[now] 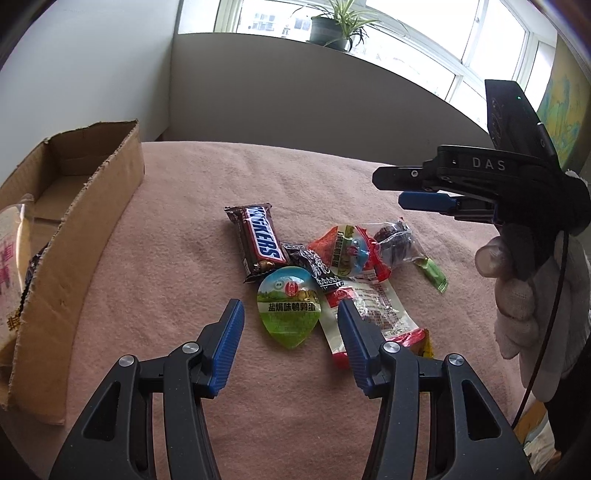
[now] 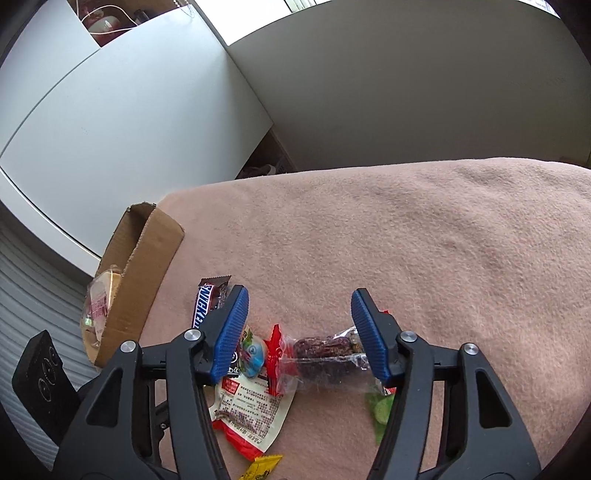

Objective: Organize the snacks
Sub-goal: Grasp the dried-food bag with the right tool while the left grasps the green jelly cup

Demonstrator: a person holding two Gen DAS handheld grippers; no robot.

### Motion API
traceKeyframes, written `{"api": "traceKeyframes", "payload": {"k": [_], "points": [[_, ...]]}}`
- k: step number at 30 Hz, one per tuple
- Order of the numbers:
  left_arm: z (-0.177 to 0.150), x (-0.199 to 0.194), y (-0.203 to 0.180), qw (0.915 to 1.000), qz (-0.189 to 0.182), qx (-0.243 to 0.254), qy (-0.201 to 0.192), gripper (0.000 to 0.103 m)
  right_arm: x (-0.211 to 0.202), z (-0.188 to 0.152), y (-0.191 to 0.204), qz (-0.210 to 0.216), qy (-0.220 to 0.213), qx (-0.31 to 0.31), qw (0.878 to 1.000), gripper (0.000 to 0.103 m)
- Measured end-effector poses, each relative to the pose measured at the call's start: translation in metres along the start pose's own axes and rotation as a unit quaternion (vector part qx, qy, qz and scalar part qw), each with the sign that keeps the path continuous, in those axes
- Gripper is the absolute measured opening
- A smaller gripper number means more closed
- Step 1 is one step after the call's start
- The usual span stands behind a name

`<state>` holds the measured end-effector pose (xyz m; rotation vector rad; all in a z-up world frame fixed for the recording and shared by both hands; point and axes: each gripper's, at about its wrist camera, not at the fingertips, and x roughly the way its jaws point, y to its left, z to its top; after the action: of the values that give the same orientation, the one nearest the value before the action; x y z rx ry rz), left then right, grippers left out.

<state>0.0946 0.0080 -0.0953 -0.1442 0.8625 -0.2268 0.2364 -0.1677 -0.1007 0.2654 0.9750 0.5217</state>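
A pile of snacks lies on the pink blanket [image 1: 166,229]: a Snickers bar [image 1: 260,238], a green egg-shaped pack [image 1: 289,307], a small dark wrapper [image 1: 314,266], a red-orange pack [image 1: 345,251], a clear pack of dark dates [image 1: 397,240] and a red-and-white pouch [image 1: 373,310]. My left gripper [image 1: 291,317] is open just above the green pack. My right gripper [image 1: 391,188] hovers at the right, seen side-on; in its own view it [image 2: 300,314] is open above the date pack [image 2: 325,354]. The Snickers bar [image 2: 207,306] and the pouch [image 2: 251,406] show there too.
An open cardboard box [image 1: 77,225] stands at the blanket's left edge with a few packs inside; it also shows in the right wrist view [image 2: 144,273]. A grey wall and a window sill with a plant [image 1: 332,26] lie behind. A yellow wrapper [image 2: 260,467] lies near the front.
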Motion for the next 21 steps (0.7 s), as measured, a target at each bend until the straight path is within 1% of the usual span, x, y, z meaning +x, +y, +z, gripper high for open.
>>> {"api": "traceKeyframes", "payload": {"k": [2,6,12,15,18,21], "points": [[0.000,0.002,0.000,1.0000,0.000,0.002,0.001,0.052,0.007,0.001,-0.002,0.005,0.013,0.003,1.000,0.061],[0.002,0.006,0.001,1.0000,-0.001,0.003,0.005,0.051,0.015,-0.002,-0.006,-0.002,0.035,-0.001,0.999,0.061],[0.006,0.014,0.003,0.9999,0.005,0.004,0.009,0.051,0.002,-0.020,-0.012,0.018,0.045,0.006,0.999,0.062],[0.006,0.018,0.004,0.9998,0.013,0.005,0.013,0.051,-0.005,-0.030,-0.009,0.014,0.045,-0.008,0.999,0.061],[0.005,0.022,0.003,0.9996,0.022,0.007,0.014,0.046,-0.006,-0.038,-0.001,-0.001,0.046,-0.030,0.998,0.062],[0.005,0.025,0.001,0.9995,0.027,0.005,0.014,0.038,-0.002,-0.047,0.013,-0.031,0.049,-0.078,0.995,0.062]]}}
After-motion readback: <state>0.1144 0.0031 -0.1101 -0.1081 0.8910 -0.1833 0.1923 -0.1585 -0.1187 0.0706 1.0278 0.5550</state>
